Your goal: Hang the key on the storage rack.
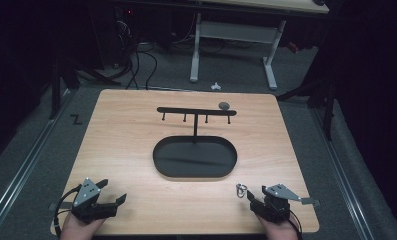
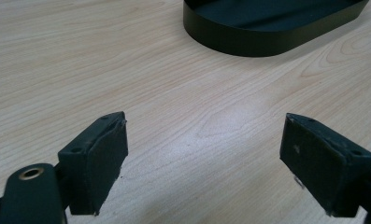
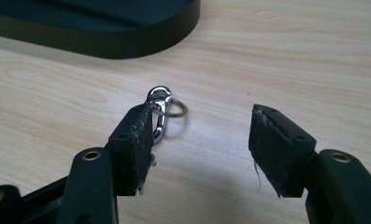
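A small silver clasp with a key ring [image 1: 241, 190] [image 3: 160, 112] lies on the wooden table near the front right. My right gripper [image 1: 257, 192] [image 3: 199, 135] stands open just behind it. In the right gripper view the clasp sits at the tip of the left finger [image 3: 134, 144], partly hidden by it, not between the jaws. A black stand [image 1: 195, 122] with a hooked crossbar rises from an oval black tray [image 1: 195, 172] [image 2: 267, 39] [image 3: 103, 37] mid-table. My left gripper [image 1: 113, 192] [image 2: 204, 154] is open over bare wood at the front left.
A small grey object [image 1: 224, 105] rests by the right end of the crossbar. The table [image 1: 136, 145] has bare wood around the tray. Beyond it are a white desk frame [image 1: 231, 45] and cables on the grey floor.
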